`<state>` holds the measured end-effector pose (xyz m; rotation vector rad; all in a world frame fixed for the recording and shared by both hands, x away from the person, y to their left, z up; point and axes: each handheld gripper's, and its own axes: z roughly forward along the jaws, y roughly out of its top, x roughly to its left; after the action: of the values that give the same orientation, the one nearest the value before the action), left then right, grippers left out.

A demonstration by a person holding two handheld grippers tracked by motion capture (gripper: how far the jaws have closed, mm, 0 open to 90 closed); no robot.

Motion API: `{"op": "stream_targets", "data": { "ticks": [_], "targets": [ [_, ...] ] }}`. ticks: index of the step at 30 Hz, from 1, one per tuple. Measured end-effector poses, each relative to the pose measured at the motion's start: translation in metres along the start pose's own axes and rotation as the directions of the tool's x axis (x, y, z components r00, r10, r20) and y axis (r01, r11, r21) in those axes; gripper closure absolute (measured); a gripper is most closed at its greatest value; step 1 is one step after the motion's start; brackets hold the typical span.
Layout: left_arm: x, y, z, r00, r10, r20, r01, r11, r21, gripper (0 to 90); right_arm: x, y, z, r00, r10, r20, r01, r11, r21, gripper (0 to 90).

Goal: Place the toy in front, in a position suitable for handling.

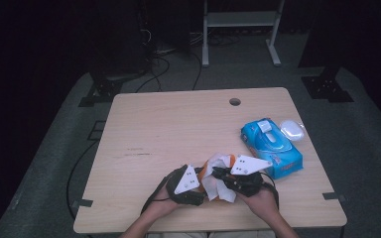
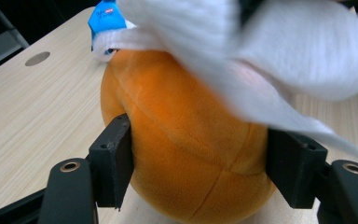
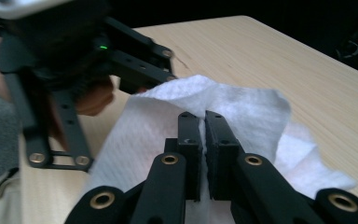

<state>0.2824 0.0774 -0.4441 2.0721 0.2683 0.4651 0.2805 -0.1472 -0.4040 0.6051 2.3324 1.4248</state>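
An orange plush ball (image 2: 182,140) sits on the wooden table (image 1: 168,129) near the front edge, seen in the high view as an orange patch (image 1: 204,171) between both hands. My left gripper (image 2: 198,163) (image 1: 201,184) is shut on it, one pad against each side. A white wipe (image 2: 270,60) (image 1: 219,187) is draped over the ball's top. My right gripper (image 3: 203,122) (image 1: 219,173) is shut on that wipe (image 3: 247,109), its two pads pinching a fold of it. The wipe hides the upper part of the ball.
A blue pack of wipes (image 1: 272,146) lies to the right of the hands, with a small clear lid-like object (image 1: 292,130) beside it. A round cable hole (image 1: 234,101) is at the table's far side. The table's left half is bare wood.
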Motion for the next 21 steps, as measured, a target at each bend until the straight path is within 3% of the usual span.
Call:
{"op": "stream_targets", "data": {
  "ticks": [2, 3, 5, 6, 7, 8, 9, 10, 11, 13, 14, 15, 16, 17, 18, 19, 21],
  "targets": [
    [0.001, -0.001, 0.0, 1.0, -0.001, 0.006, 0.001, 1.0, -0.002, 32.1, -0.011, -0.005, -0.003, 0.9988, 0.03, 0.038, -0.03, 0.999, 0.011, 84.8],
    [0.001, -0.002, 0.0, 0.9997, -0.021, 0.009, 0.021, 0.9997, -0.008, 31.3, -0.022, -0.013, -0.006, 0.9957, 0.067, 0.063, -0.069, 0.997, 0.023, 84.8],
    [0.004, -0.003, 0.002, 0.9972, -0.07, 0.024, 0.07, 0.9974, -0.012, 26.0, -0.027, -0.019, -0.01, 0.9939, 0.091, 0.062, -0.093, 0.995, 0.031, 84.8],
    [0.004, -0.003, 0.002, 0.9972, -0.07, 0.024, 0.07, 0.9974, -0.012, 21.9, -0.027, -0.019, -0.01, 0.9939, 0.091, 0.062, -0.093, 0.995, 0.031, 84.8],
    [0.009, -0.004, 0.003, 0.9858, -0.159, 0.055, 0.16, 0.987, -0.013, 18.7, -0.024, -0.02, -0.01, 0.9943, 0.079, 0.072, -0.082, 0.996, 0.039, 84.9],
    [0.011, -0.004, 0.002, 0.9775, -0.2, 0.069, 0.201, 0.9794, -0.017, 16.6, -0.022, -0.019, -0.009, 0.9942, 0.073, 0.079, -0.076, 0.996, 0.045, 84.9],
    [0.011, -0.004, 0.002, 0.9775, -0.2, 0.069, 0.201, 0.9794, -0.017, 15.2, -0.021, -0.018, -0.008, 0.9946, 0.07, 0.077, -0.073, 0.996, 0.046, 84.9],
    [0.013, -0.005, 0.002, 0.9647, -0.251, 0.081, 0.253, 0.9674, -0.016, 14.3, -0.02, -0.018, -0.007, 0.9946, 0.076, 0.071, -0.079, 0.996, 0.044, 85.0],
    [0.014, -0.004, 0.002, 0.959, -0.271, 0.084, 0.273, 0.9617, -0.021, 14.2, -0.019, -0.018, -0.006, 0.9948, 0.078, 0.066, -0.081, 0.996, 0.043, 85.0],
    [0.014, -0.004, 0.001, 0.9561, -0.28, 0.087, 0.283, 0.959, -0.021, 14.4, -0.018, -0.018, -0.006, 0.9953, 0.075, 0.061, -0.077, 0.996, 0.043, 85.0],
    [0.013, -0.004, 0.001, 0.9595, -0.269, 0.084, 0.272, 0.962, -0.023, 18.6, -0.016, -0.017, -0.005, 0.9953, 0.078, 0.058, -0.08, 0.996, 0.043, 85.0],
    [0.011, -0.003, 0.0, 0.9728, -0.223, 0.062, 0.225, 0.9741, -0.022, 25.3, -0.012, -0.013, -0.005, 0.9964, 0.069, 0.049, -0.071, 0.997, 0.037, 85.0],
    [0.011, -0.003, 0.0, 0.9728, -0.223, 0.062, 0.225, 0.9741, -0.022, 27.3, -0.012, -0.013, -0.005, 0.9964, 0.069, 0.049, -0.071, 0.997, 0.037, 85.0],
    [0.009, -0.001, 0.0, 0.9787, -0.197, 0.057, 0.199, 0.9798, -0.022, 27.3, -0.01, -0.011, -0.005, 0.9971, 0.066, 0.038, -0.067, 0.997, 0.029, 85.0],
    [0.006, 0.0, 0.0, 0.9858, -0.162, 0.045, 0.163, 0.9865, -0.02, 29.2, -0.008, -0.009, -0.005, 0.9974, 0.069, 0.018, -0.07, 0.997, 0.018, 85.0],
    [-0.001, 0.003, 0.0, 0.9961, -0.083, 0.029, 0.084, 0.9963, -0.02, 31.1, 0.0, -0.003, -0.003, 0.9981, 0.06, -0.016, -0.06, 0.998, 0.008, 85.0],
    [-0.006, 0.005, 0.0, 0.9996, -0.023, 0.016, 0.023, 0.9995, -0.022, 32.5, 0.006, 0.001, 0.0, 0.9981, 0.046, -0.042, -0.046, 0.999, 0.001, 85.0]
  ]
}}
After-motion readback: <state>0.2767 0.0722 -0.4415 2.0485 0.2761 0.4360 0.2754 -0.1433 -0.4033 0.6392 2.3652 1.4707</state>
